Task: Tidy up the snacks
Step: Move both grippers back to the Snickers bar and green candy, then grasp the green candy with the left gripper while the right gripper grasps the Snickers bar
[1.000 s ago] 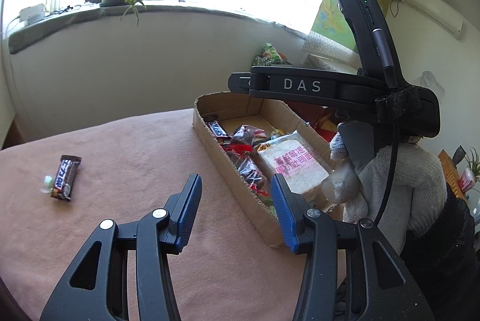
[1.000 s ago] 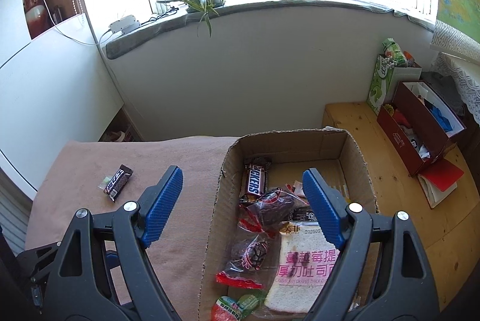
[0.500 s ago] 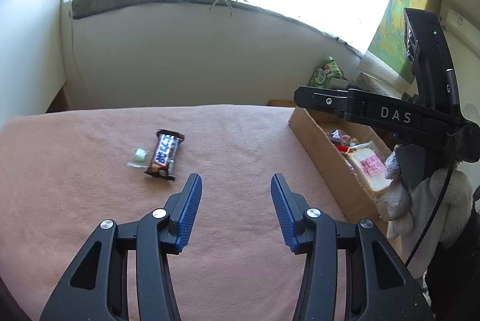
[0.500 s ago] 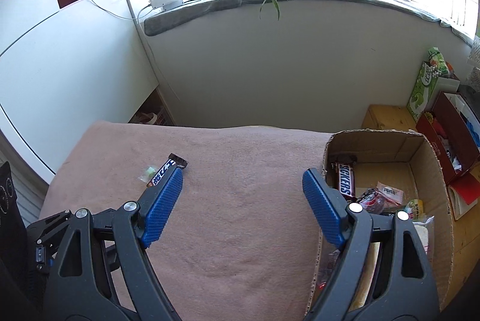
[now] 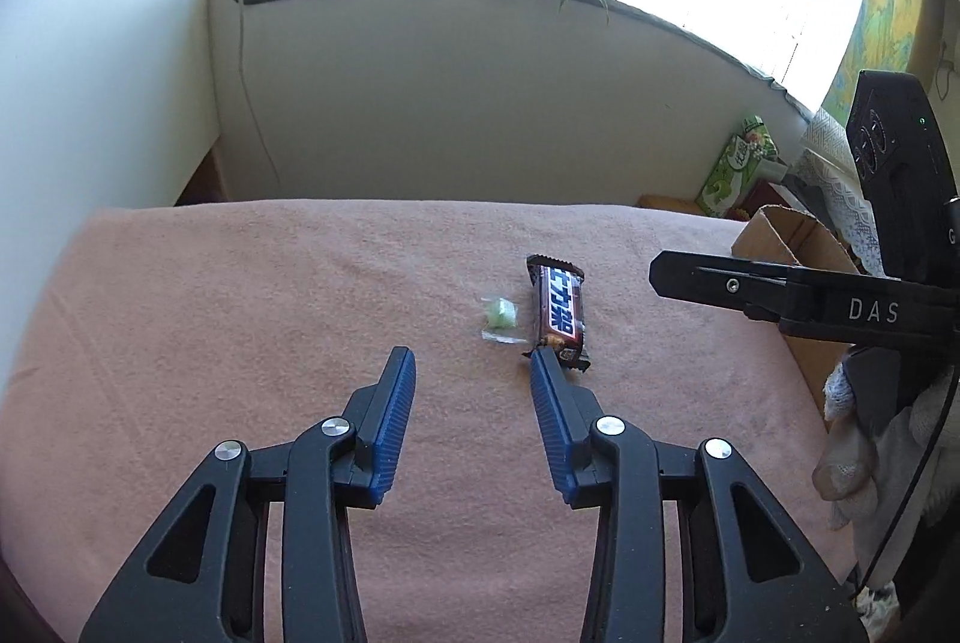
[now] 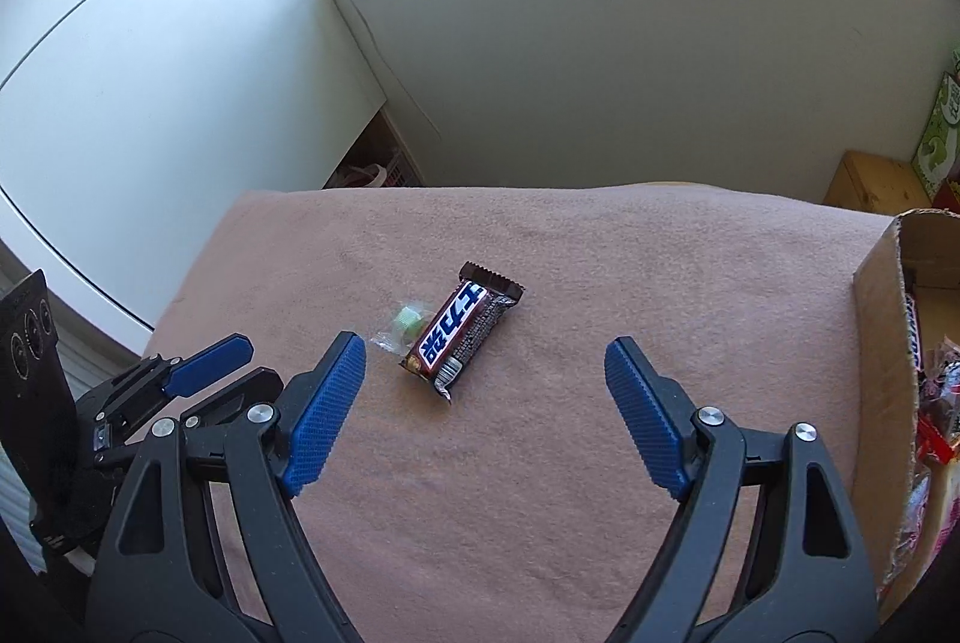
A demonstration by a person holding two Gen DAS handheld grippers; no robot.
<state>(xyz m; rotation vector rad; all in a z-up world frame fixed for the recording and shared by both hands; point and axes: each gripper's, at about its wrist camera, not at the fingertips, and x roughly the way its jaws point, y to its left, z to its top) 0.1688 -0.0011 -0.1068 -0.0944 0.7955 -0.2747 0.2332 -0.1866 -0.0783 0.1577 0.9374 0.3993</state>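
**Both grippers swing from the box to the bar**

A second ago both cameras looked into the box (image 6: 876,319); now it sits at the right edge and the bar (image 5: 561,316) lies ahead on the pink desk (image 5: 240,319), a small green candy (image 5: 500,316) just left of it. The left gripper (image 5: 474,364) has just been closing, yet its jaws stand apart and empty, the right fingertip at the bar's near end. The right gripper (image 6: 486,352) tilts downward, wide open, the bar just beyond its jaws.
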